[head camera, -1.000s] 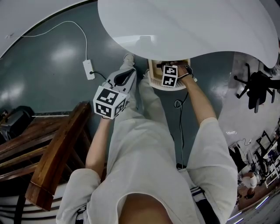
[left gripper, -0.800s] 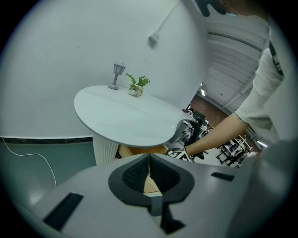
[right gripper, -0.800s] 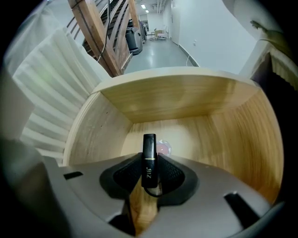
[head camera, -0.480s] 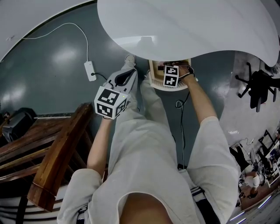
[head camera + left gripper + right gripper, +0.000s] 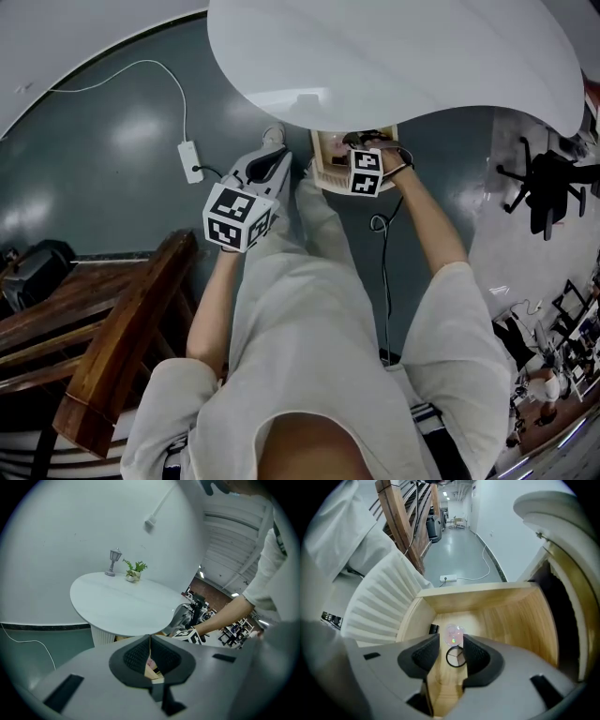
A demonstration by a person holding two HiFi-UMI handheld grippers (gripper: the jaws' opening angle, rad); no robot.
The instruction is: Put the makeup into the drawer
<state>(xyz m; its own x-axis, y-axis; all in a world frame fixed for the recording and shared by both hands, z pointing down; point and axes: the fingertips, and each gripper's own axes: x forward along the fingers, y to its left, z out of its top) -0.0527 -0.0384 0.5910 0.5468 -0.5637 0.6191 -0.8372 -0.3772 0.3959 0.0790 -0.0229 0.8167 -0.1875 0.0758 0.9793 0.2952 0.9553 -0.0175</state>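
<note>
At the far left a brown wooden stair rail (image 5: 122, 337) is sloping across the grey floor (image 5: 84, 178), and a white power strip (image 5: 190, 155) is lying on that floor beside it. The left gripper (image 5: 150, 638) is hanging over the person's left thigh and pointing towards the white round table (image 5: 403, 56). Its fingers (image 5: 136, 656) are pressing tip to tip and gripping nothing.

To the right, the right gripper (image 5: 451, 640) is pointing steeply down into the open light wooden drawer (image 5: 525, 616), which is sticking out from under the table's edge. Its fingers (image 5: 426, 653) are standing about half open and have just been closing a little, with nothing gripped between them.

The makeup is lying on the drawer's floor below them: a pink translucent round pot (image 5: 453, 633) is touching, or just beside, a black-rimmed round compact (image 5: 455, 657). A small black item (image 5: 434, 629) is sitting near the drawer's left wall.
</note>
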